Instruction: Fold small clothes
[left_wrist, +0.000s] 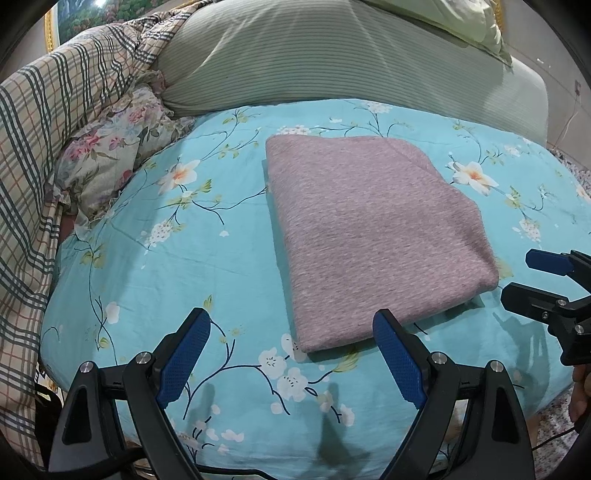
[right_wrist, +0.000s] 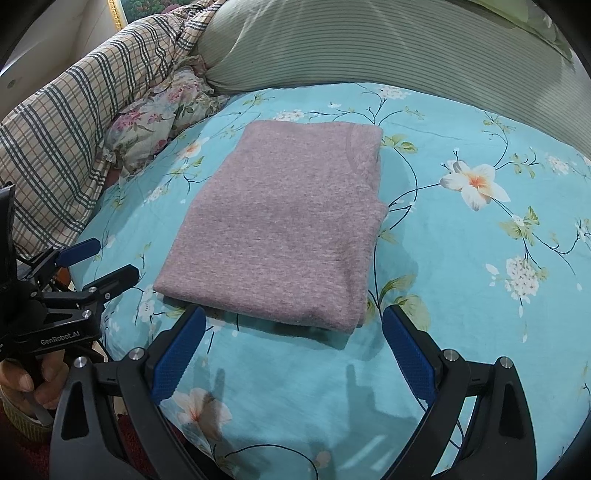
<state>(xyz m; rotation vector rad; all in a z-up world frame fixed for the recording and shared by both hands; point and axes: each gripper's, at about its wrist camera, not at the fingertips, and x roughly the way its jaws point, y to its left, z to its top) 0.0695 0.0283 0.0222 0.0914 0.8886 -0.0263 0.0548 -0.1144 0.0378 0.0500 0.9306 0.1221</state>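
A mauve knit garment (left_wrist: 373, 236) lies folded into a neat rectangle on the turquoise floral bedsheet (left_wrist: 147, 280); it also shows in the right wrist view (right_wrist: 288, 225). My left gripper (left_wrist: 291, 321) is open and empty, hovering just short of the garment's near edge. My right gripper (right_wrist: 293, 319) is open and empty, its jaws wide apart at the garment's near edge. The right gripper shows at the right edge of the left wrist view (left_wrist: 517, 277). The left gripper shows at the left of the right wrist view (right_wrist: 110, 258).
A green striped pillow (left_wrist: 332, 62) lies behind the garment. A plaid quilt (left_wrist: 48, 129) and a floral pillow (left_wrist: 118, 147) are piled at the left. The bed's front edge (left_wrist: 258, 454) is just below the grippers.
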